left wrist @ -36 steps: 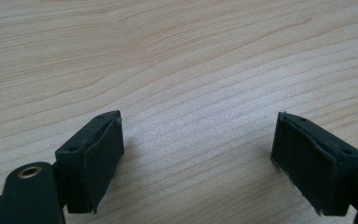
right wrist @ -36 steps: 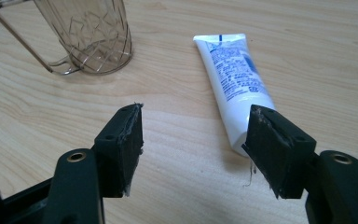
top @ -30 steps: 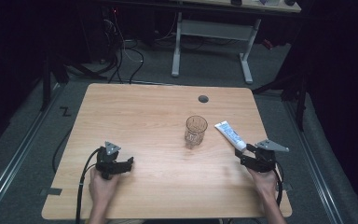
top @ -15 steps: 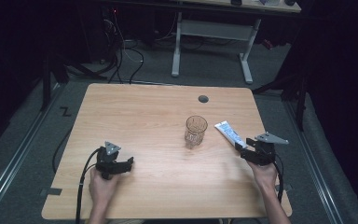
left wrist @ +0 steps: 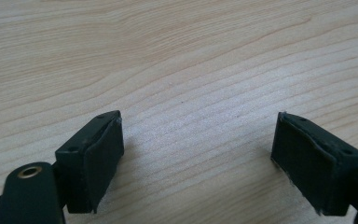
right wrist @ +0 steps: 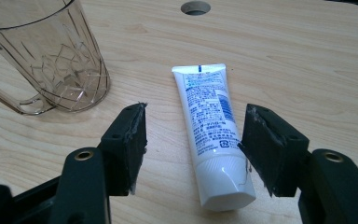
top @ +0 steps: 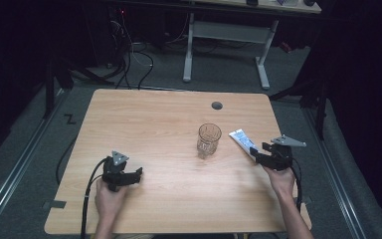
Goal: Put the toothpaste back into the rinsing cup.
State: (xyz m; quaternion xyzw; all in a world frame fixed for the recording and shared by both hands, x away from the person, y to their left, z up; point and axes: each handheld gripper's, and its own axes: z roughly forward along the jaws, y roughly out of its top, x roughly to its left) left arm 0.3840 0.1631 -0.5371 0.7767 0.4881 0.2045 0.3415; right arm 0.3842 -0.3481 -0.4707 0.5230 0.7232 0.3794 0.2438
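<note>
White tube (right wrist: 212, 135) lies flat on tabletop (top: 154, 124), right side, cap end toward the near edge, just right of the clear glass mug (top: 208, 140). Right tool (right wrist: 192, 150) sits at the tube's cap end, jaws apart and just opening a bit more, tube between them; right pad close to the cap, contact unclear, left pad apart from it. Left tool (left wrist: 198, 158) rests low over bare wood at near left, jaws wide apart, nothing between. Round hole (top: 217, 105) at far side.
</note>
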